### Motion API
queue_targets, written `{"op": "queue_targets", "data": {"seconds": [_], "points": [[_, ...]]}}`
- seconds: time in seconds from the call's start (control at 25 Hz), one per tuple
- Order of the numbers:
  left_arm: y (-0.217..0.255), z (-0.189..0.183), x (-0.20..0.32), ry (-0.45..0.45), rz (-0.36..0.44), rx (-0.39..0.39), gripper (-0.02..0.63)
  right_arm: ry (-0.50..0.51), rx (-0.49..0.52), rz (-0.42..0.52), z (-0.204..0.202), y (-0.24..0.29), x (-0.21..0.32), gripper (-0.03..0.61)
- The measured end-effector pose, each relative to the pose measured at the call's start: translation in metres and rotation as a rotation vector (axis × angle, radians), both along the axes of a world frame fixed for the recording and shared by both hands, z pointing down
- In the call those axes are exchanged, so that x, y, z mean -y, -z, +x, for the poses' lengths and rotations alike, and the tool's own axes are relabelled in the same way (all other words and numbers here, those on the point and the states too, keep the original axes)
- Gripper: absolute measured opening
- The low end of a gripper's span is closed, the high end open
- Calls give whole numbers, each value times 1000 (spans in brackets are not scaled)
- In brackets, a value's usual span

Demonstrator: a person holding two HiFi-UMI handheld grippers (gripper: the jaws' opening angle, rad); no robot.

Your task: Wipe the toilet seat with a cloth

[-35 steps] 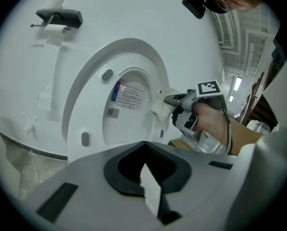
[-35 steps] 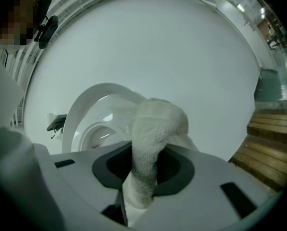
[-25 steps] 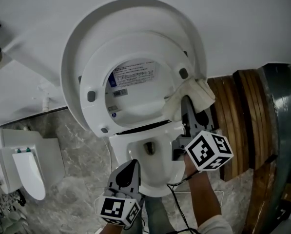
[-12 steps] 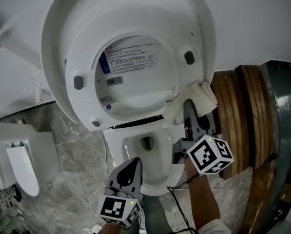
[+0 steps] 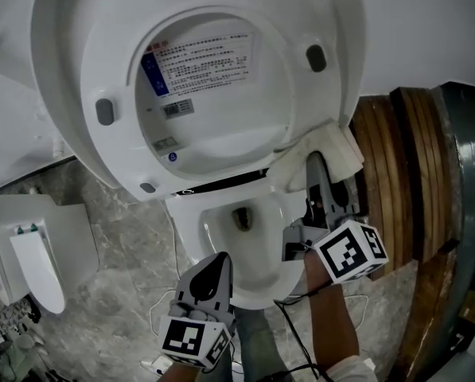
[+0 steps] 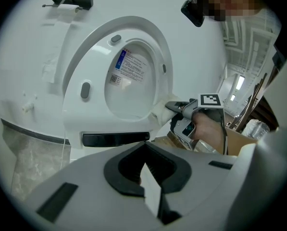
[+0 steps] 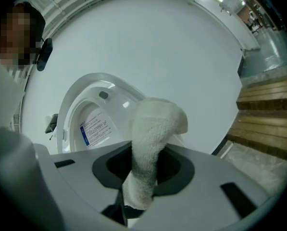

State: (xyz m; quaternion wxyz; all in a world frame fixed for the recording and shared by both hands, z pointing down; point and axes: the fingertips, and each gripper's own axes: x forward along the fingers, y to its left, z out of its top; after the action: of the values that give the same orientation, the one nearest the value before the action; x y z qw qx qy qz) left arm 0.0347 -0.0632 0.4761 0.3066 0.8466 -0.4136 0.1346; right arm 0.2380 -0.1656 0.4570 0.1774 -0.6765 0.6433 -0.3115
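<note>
The right gripper [image 5: 325, 188] pinches a cream terry cloth [image 5: 323, 151] against the raised white oval toilet seat [image 5: 301, 95] (the left gripper [image 5: 215, 270] is pressed together, empty).

Left tongs [image 5: 219, 263] closed, empty, held low, right tongs [image 5: 317, 170] raised, clamping cloth [image 5: 326, 151]

Left gripper [image 6: 149, 189] sits closed, empty; right gripper [image 6: 172, 106] holds cloth [image 6: 158, 116] against toilet seat [image 6: 97, 61].
</note>
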Motion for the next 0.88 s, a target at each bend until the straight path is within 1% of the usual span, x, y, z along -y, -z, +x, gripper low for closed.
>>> {"op": "queue_targets", "data": {"seconds": [0.12, 0.28, 0.56, 0.72, 0.88], "points": [[0, 0, 2, 1, 6, -1, 2, 1, 33, 16, 1, -2, -4, 101], [-1, -1, 5, 6, 11, -3, 2, 1, 30, 23, 0, -3, -7, 101], [-6, 1, 4, 0, 4, -2, 2, -55, 98, -55, 9, -40, -20, 101], [-10, 0, 3, -1, -3, -1, 2, -69, 108, -75, 14, -52, -19, 101], [-13, -2, 3, 6, -8, -2, 2, -76, 97, -97, 14, -64, -21, 101]]}}
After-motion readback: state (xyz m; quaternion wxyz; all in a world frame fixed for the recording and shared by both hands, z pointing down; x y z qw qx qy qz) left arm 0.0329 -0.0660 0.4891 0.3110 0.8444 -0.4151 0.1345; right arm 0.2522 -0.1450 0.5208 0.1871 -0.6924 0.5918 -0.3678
